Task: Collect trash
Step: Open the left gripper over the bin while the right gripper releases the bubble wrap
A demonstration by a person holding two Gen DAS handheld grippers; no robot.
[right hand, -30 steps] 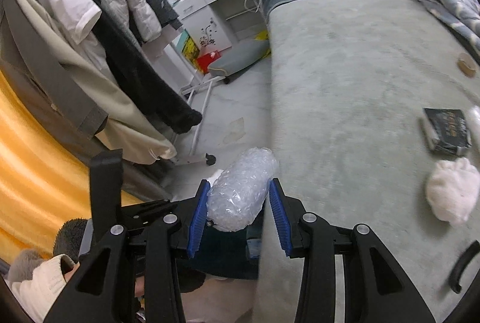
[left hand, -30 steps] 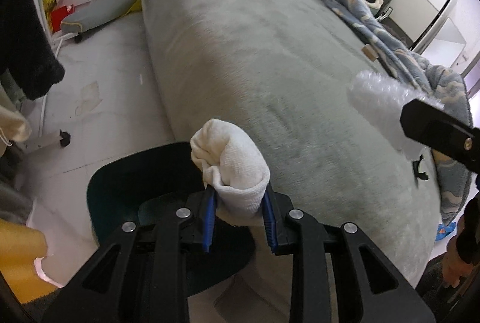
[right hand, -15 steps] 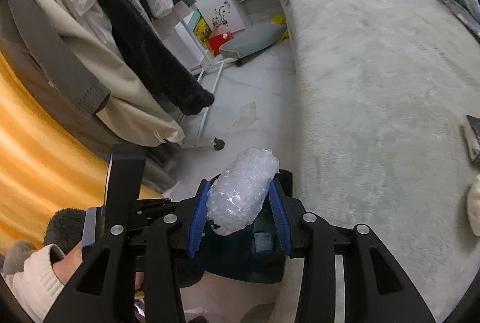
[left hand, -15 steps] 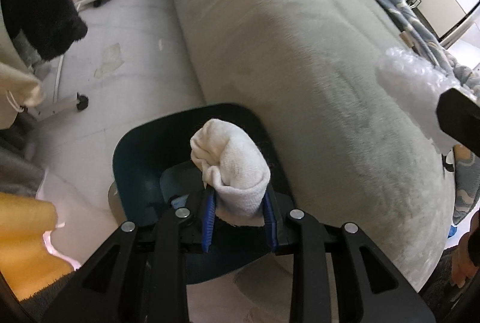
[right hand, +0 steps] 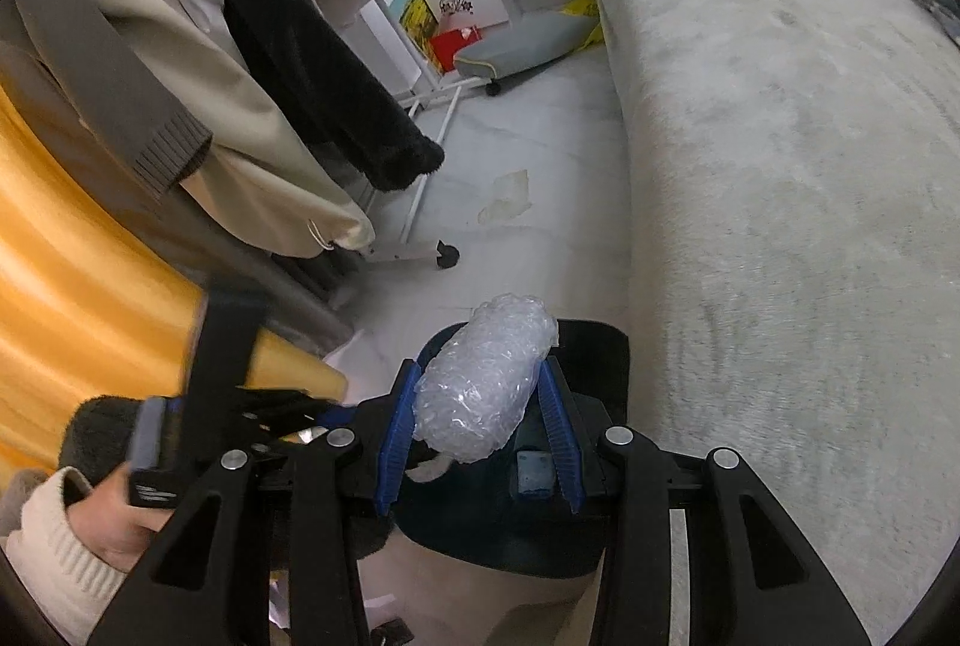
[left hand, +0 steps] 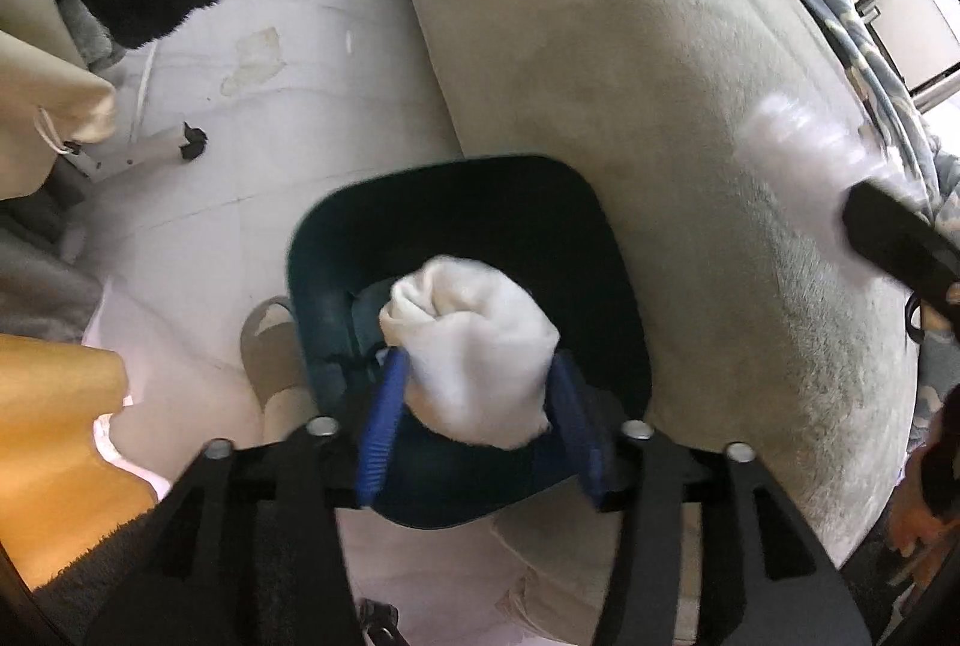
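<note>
— Now, where is the cloth?

— Between the blue pads of the left hand-held gripper (left hand: 477, 421), a rolled white cloth (left hand: 474, 352). The pads stand a little apart from its sides, so I cannot tell if they clamp it. It hangs right over the open mouth of the dark bin (left hand: 606, 250).

— And the other one?

— The right hand-held gripper (right hand: 480, 424) has its pads pressed on a wad of bubble wrap (right hand: 483, 382), above the same bin (right hand: 600, 346), near its far rim.

— How tight is the spot?

— The bin sits on the floor (left hand: 288, 64) with its right side touching the edge of the grey bed (left hand: 660, 94). To the left lies open floor up to the wheeled foot of a clothes rack (right hand: 414, 250), where coats (right hand: 252, 64) hang. A slipper (left hand: 270, 340) lies just beside the bin's near left corner. An orange curtain (right hand: 66, 238) closes the left edge.
</note>
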